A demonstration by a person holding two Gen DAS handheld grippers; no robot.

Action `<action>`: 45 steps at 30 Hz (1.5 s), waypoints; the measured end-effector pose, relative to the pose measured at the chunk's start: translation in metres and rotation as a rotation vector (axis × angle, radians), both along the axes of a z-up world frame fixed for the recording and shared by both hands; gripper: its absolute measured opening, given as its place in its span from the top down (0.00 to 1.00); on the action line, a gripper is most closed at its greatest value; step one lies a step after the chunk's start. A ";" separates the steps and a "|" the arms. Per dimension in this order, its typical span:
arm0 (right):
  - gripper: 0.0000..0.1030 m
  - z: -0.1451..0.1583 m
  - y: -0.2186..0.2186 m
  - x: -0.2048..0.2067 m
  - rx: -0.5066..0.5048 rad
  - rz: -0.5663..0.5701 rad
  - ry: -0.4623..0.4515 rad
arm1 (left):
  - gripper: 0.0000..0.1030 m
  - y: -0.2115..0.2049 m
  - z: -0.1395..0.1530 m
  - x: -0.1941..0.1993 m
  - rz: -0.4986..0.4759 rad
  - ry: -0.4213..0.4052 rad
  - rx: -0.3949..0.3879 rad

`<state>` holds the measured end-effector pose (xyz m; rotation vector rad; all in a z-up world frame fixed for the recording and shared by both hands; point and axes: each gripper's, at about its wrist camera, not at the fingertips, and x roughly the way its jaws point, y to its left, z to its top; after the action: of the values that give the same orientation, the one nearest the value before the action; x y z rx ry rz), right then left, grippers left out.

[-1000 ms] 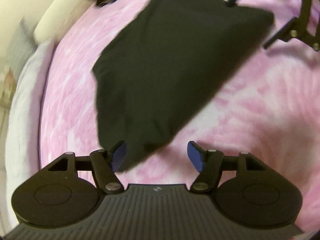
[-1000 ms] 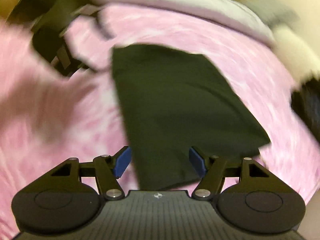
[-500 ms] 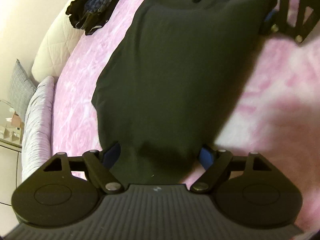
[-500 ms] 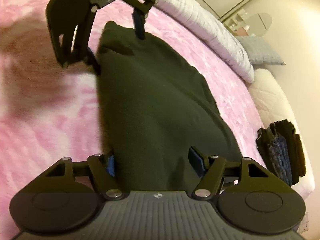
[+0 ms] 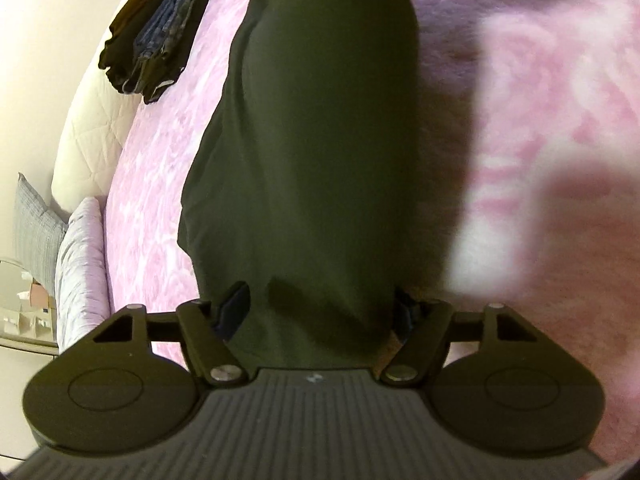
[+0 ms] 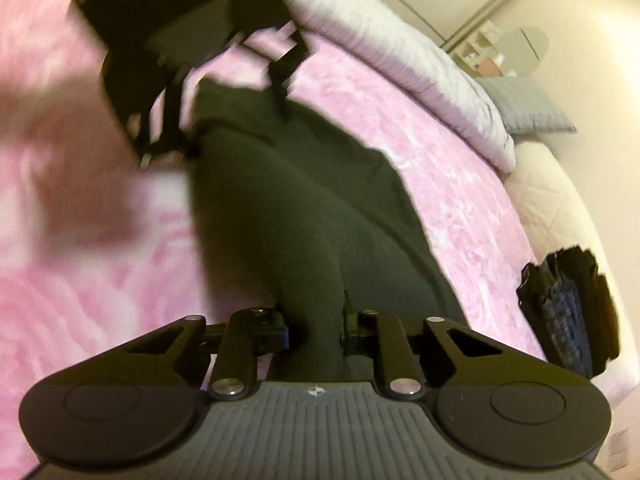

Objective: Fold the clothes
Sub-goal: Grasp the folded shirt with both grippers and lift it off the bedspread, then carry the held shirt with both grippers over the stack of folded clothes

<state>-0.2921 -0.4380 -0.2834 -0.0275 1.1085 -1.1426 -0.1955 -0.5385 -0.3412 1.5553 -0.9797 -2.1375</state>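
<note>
Lying lengthwise on the pink bedspread (image 5: 540, 128), a dark folded garment (image 5: 320, 140), running from the bottom centre of the left wrist view up to the top edge, and in the right wrist view (image 6: 304, 216) running from the bottom centre up toward the upper left. Standing wide apart at the bottom of the left wrist view, the fingers of the left claw (image 5: 322, 312), with the near end of the garment lying between them and partly covering the blue pads; not closing on the cloth, by the look of the gap. Seen again, blurred, in the upper left of the right wrist view, the same left claw (image 6: 236, 96) at the far end of the garment, one finger over the cloth and one beside it. Pressing in on a bunched ridge of the garment, the right claw (image 6: 314, 332) at the bottom centre of its own view, with the fingers drawn nearly together and the cloth pinched between them. Resting at the edge of the bed, a stack of folded dark clothes (image 5: 154, 32) in the upper left of the left wrist view, and at the right edge of the right wrist view (image 6: 568, 312). Lying along the far side of the bed, a pale lilac quilt (image 6: 400, 64) and a grey pillow (image 6: 528, 108).
</note>
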 end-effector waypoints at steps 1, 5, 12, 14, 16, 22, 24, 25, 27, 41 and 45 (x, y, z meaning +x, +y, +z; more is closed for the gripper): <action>0.83 0.008 0.000 -0.005 0.003 -0.003 -0.012 | 0.76 -0.003 0.000 -0.003 0.012 -0.009 0.004; 0.83 0.018 0.003 -0.019 0.024 0.039 0.017 | 0.87 -0.008 0.019 -0.018 0.047 -0.016 0.081; 0.84 0.052 0.000 -0.038 0.045 0.085 0.055 | 0.88 -0.021 0.103 -0.035 0.124 0.000 0.194; 0.85 0.071 -0.003 -0.043 0.032 0.098 0.076 | 0.88 -0.020 0.128 -0.042 0.124 -0.005 0.186; 0.85 0.094 -0.006 -0.050 0.014 0.107 0.098 | 0.89 -0.016 0.152 -0.049 0.117 -0.007 0.170; 0.85 0.155 0.001 -0.073 -0.047 0.120 0.158 | 0.89 0.009 0.215 -0.064 0.095 0.020 0.120; 0.85 0.172 0.007 -0.081 -0.063 0.107 0.168 | 0.89 0.017 0.233 -0.071 0.086 0.030 0.104; 0.85 0.180 0.010 -0.085 -0.070 0.100 0.172 | 0.89 0.022 0.241 -0.076 0.079 0.033 0.095; 0.85 0.195 0.018 -0.093 -0.081 0.080 0.177 | 0.89 0.026 0.252 -0.090 0.056 0.028 0.079; 0.85 0.241 0.032 -0.219 -0.116 0.016 0.151 | 0.89 0.026 0.283 -0.251 0.006 -0.019 0.066; 0.85 0.247 0.028 -0.282 -0.117 0.025 0.131 | 0.89 0.021 0.289 -0.314 0.029 -0.026 0.069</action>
<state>-0.5741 -0.4105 -0.0368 -0.2094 1.1523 -1.1953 -0.5099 -0.5178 -0.0523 1.6227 -0.8945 -2.1575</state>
